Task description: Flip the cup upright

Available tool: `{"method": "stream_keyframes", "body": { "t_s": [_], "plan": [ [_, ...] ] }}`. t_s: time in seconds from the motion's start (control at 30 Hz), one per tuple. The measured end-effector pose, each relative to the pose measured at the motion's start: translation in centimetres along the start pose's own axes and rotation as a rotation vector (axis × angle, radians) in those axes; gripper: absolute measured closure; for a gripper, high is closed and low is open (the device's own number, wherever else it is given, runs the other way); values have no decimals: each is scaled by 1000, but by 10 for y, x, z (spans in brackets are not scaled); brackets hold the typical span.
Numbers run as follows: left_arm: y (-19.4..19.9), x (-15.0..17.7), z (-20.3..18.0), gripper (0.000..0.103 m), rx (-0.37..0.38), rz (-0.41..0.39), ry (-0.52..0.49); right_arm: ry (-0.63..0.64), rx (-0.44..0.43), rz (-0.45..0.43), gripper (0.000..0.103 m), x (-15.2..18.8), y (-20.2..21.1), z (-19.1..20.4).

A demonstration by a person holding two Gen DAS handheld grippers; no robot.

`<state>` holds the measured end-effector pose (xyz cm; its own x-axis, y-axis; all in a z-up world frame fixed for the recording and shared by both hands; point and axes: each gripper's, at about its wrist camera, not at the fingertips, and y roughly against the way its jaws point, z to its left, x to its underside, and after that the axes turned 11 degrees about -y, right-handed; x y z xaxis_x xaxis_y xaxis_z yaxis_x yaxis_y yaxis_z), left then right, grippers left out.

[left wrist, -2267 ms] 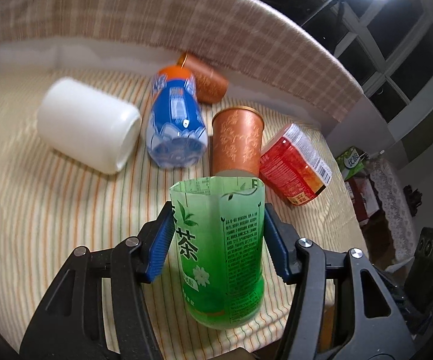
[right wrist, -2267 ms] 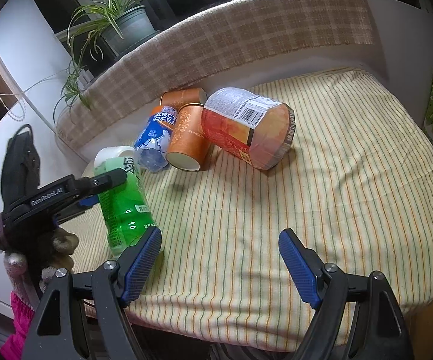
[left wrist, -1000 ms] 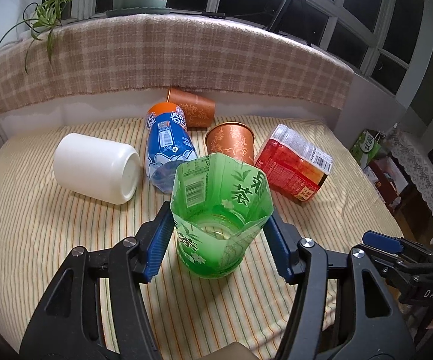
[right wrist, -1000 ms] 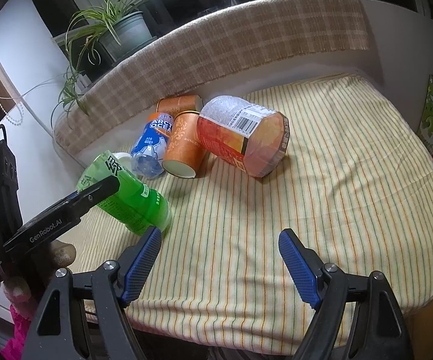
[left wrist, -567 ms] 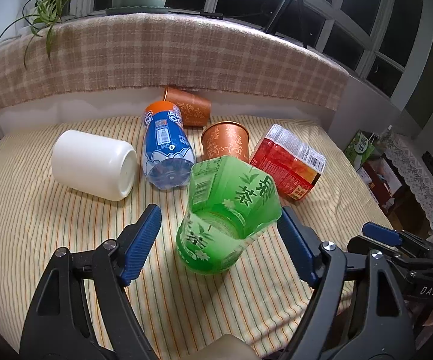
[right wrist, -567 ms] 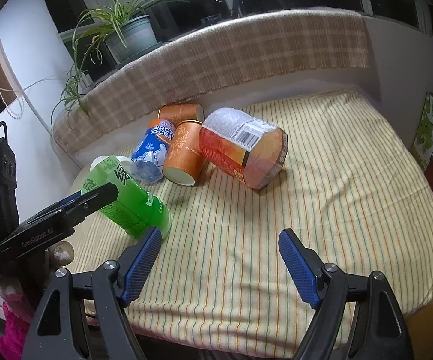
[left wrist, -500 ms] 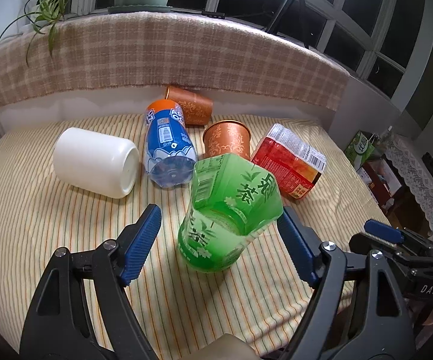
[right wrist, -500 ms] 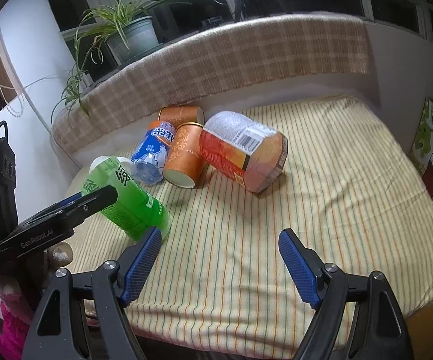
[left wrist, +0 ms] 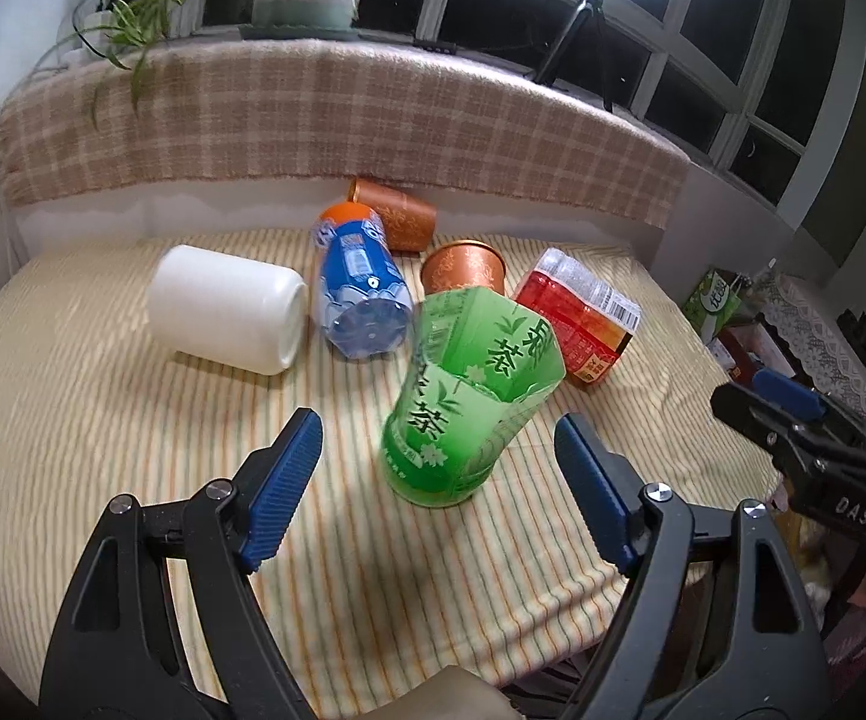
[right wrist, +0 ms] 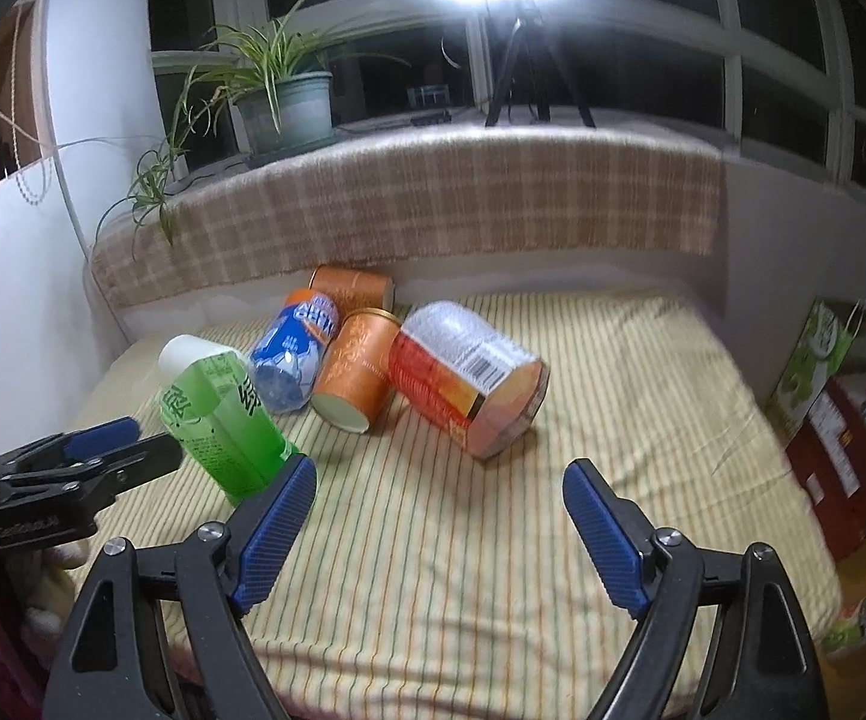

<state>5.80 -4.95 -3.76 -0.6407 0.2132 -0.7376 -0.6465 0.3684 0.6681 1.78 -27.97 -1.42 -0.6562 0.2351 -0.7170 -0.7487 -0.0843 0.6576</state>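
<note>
Green cup [left wrist: 470,401] stands mouth-up between left gripper [left wrist: 440,489] jaws, untouched, leaning slightly. Left gripper spread wide, empty. Right gripper [right wrist: 440,528] wide apart, empty, over striped cloth [right wrist: 583,372].

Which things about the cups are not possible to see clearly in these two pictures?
- Green cup, left wrist view: its inside bottom, hidden by its own wall.
- Green cup, right wrist view: its foot, hidden behind a blue finger of the right gripper.
- Rear orange cup: partly hidden behind the blue bottle.
- White cup, right wrist view: mostly behind the green cup.
</note>
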Motion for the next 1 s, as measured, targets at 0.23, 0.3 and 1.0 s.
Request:
{"method": "stream_keyframes", "body": {
  "t_s": [0.23, 0.3, 1.0],
  "plan": [
    [41, 3, 2, 2, -127, -126, 3, 64, 43, -102, 7, -5, 15, 13],
    [54, 4, 0, 1, -176, -174, -4, 77, 53, -133, 5, -5, 20, 17],
    [92, 8, -13, 0, -352, -278, -57, 83, 82, -266, 0, -8, 39, 31]
  ]
}}
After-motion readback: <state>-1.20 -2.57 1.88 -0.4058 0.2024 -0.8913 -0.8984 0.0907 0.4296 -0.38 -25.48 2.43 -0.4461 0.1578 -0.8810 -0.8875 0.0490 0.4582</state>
